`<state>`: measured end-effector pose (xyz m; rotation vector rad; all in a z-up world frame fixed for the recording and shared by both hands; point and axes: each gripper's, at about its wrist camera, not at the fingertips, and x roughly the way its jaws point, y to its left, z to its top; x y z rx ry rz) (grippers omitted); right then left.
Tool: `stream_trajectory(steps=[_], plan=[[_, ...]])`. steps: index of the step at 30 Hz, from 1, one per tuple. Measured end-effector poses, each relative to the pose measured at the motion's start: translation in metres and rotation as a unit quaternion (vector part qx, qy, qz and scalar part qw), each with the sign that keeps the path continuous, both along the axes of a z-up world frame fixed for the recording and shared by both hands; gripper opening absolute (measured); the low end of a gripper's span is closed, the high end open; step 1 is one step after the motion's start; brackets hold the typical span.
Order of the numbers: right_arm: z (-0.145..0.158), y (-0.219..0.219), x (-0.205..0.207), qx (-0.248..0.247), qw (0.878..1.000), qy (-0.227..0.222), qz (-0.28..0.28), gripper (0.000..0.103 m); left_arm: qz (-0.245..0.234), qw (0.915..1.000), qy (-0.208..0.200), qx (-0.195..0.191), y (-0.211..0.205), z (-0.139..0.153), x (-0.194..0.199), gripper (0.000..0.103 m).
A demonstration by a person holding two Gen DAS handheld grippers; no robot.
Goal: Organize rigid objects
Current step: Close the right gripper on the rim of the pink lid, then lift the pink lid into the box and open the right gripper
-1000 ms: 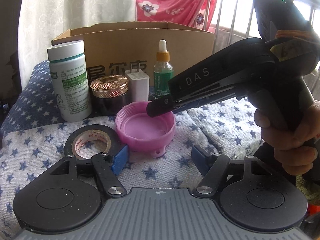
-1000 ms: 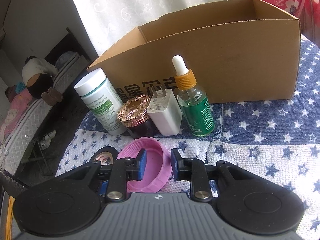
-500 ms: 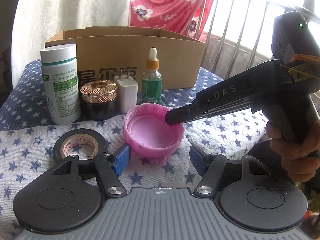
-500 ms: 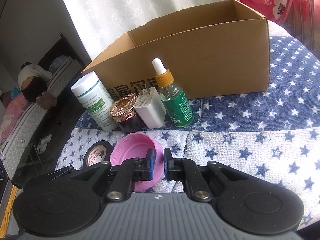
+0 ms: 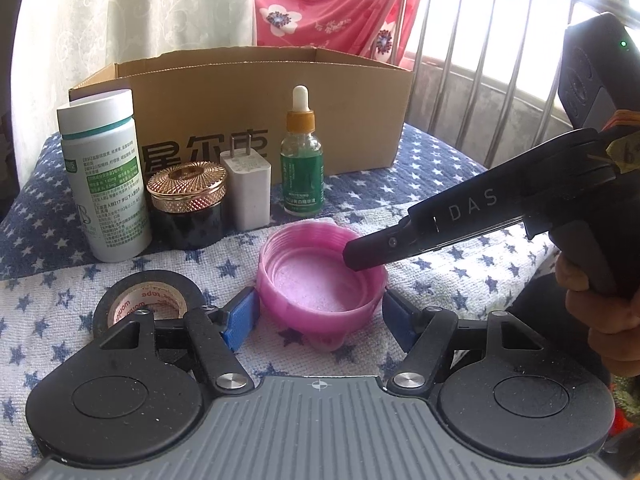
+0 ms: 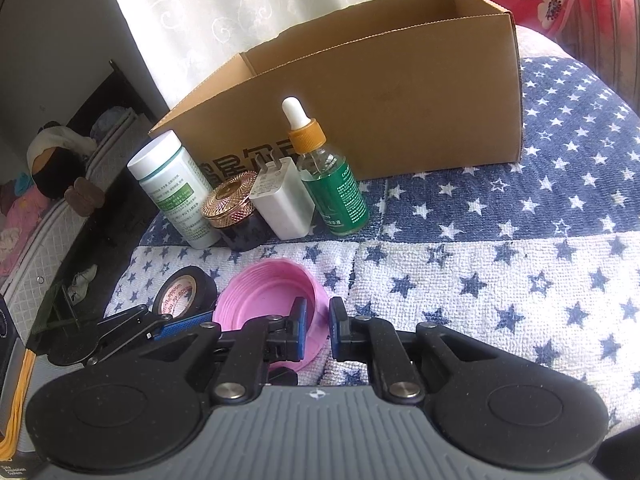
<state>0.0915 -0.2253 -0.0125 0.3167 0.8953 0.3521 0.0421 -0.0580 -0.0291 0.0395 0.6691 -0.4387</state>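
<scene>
Pink plastic is what matters here: a big pink cap (image 5: 322, 280) lies open side up on the star cloth (image 5: 448, 280), near the front. In the left wrist view, the left gripper (image 5: 318, 314) has its two blue fingers (image 5: 239, 318) spread wide, one on each side of the cap, and they hold nothing. It looks like they wait there to guard the cap or to help. The right gripper (image 5: 362, 254) comes in from the right, and its tip sits on the cap's far rim. Beside the cap, to the left, lies a roll of black tape (image 5: 148, 304). Behind them stand four things in a row: a white bottle (image 5: 104, 180), a dark jar (image 5: 186, 208) with a gold lid, a white plug (image 5: 248, 190) and a green dropper bottle (image 5: 302, 168). Behind the row is an open box (image 5: 248, 96), likely the place where the things should go. In the right wrist view, the right gripper (image 6: 318, 334) has its fingers pinched close on the cap's (image 6: 264, 304) thin wall, one inside and one outside. A thin rim is easy to pinch, so that is probably why it holds the cap there. The cap tips up a bit on this side. The box (image 6: 400, 100) stands well behind, past the row, so the cap would need to go up and over the bottles.
</scene>
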Motion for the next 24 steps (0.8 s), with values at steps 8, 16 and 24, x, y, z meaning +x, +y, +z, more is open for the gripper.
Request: stream_trajectory(steps=[8,16,24], plan=[[-0.002,0.001,0.004,0.000,1.000,0.003,0.000,0.014,0.006,0.9996,-0.017,0.021,-0.006,-0.002,0.001,0.068],[0.005,0.004,-0.002,-0.002,1.000,-0.002,-0.003,0.015,0.008,0.9991,-0.036,0.023,-0.007,0.006,-0.008,0.068],[0.036,0.015,-0.018,-0.015,0.999,-0.034,0.000,0.015,0.016,0.9965,-0.080,0.019,-0.002,0.028,-0.028,0.068]])
